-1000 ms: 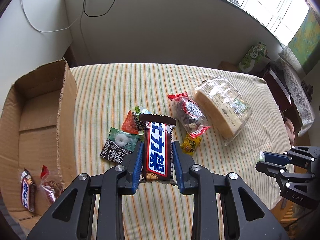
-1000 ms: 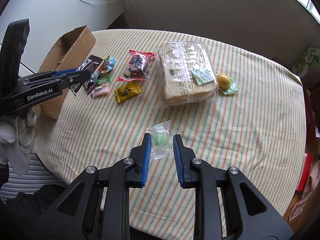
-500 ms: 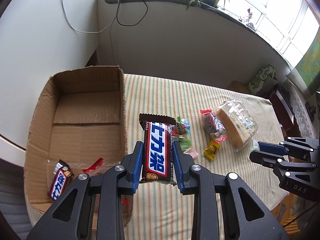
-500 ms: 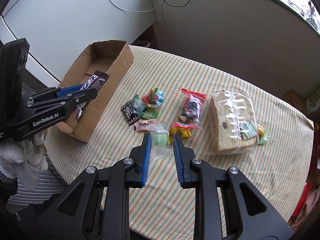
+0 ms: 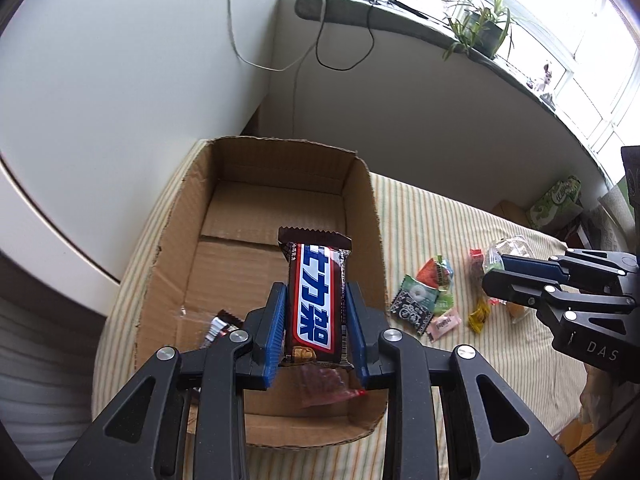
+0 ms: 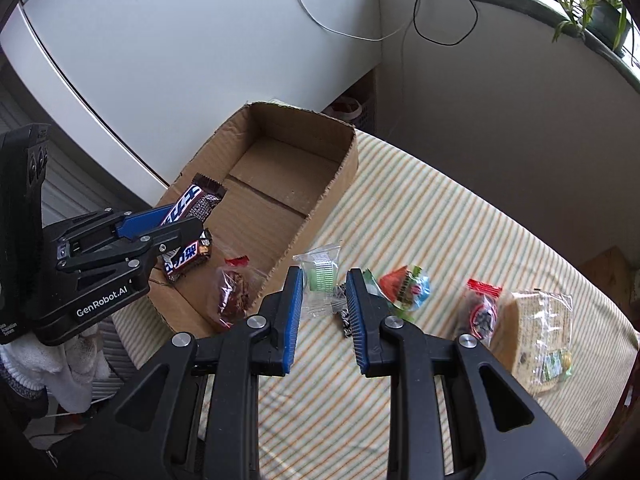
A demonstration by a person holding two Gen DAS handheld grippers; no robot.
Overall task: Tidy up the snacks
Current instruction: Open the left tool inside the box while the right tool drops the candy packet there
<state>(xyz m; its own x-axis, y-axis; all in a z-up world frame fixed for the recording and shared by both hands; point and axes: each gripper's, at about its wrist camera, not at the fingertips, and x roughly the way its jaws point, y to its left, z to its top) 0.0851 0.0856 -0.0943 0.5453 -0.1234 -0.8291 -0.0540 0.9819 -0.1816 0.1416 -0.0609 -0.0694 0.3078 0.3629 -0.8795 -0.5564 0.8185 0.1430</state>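
**Snacks over the box, one in each gripper**

Snickers bar [image 5: 316,300] sits clamped in my left gripper [image 5: 316,334], above the open cardboard box [image 5: 362,184]. My right gripper [image 6: 323,312] pinches a clear packet of green candy [image 6: 318,280] just beside the box wall. Loose snacks [image 6: 404,286] lie on the striped tablecloth [image 6: 440,216].

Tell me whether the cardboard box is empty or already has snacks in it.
Not empty. The cardboard box holds a chocolate bar and a red-topped clear snack packet at its near end; the far half is bare.
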